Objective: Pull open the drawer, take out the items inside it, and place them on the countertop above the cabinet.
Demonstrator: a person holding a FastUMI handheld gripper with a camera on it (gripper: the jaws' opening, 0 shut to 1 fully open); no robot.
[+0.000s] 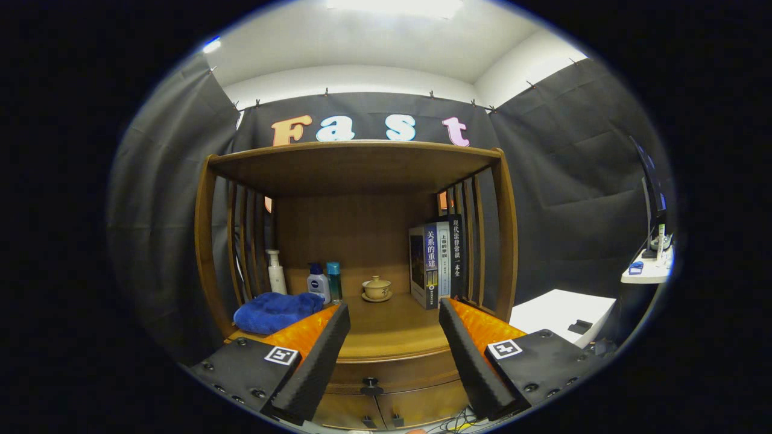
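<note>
A wooden cabinet stands ahead with a countertop (392, 334) under an open shelf roof. Below the countertop's front edge runs the drawer (398, 374), shut, with a small dark knob (371, 382) at its middle. My gripper (395, 313) hangs in front of the cabinet, open, its two fingers spread wide with nothing between them. The knob sits lower than the fingertips, between the two fingers. What lies inside the drawer is hidden.
On the countertop lie a blue cloth (274, 311) at the left, a white pump bottle (276, 272), two small bottles (322, 282), a lidded cup on a saucer (377, 289) and upright books (437, 262) at the right. Two lower cabinet doors (386, 413) sit beneath the drawer. A white table (561, 313) stands right.
</note>
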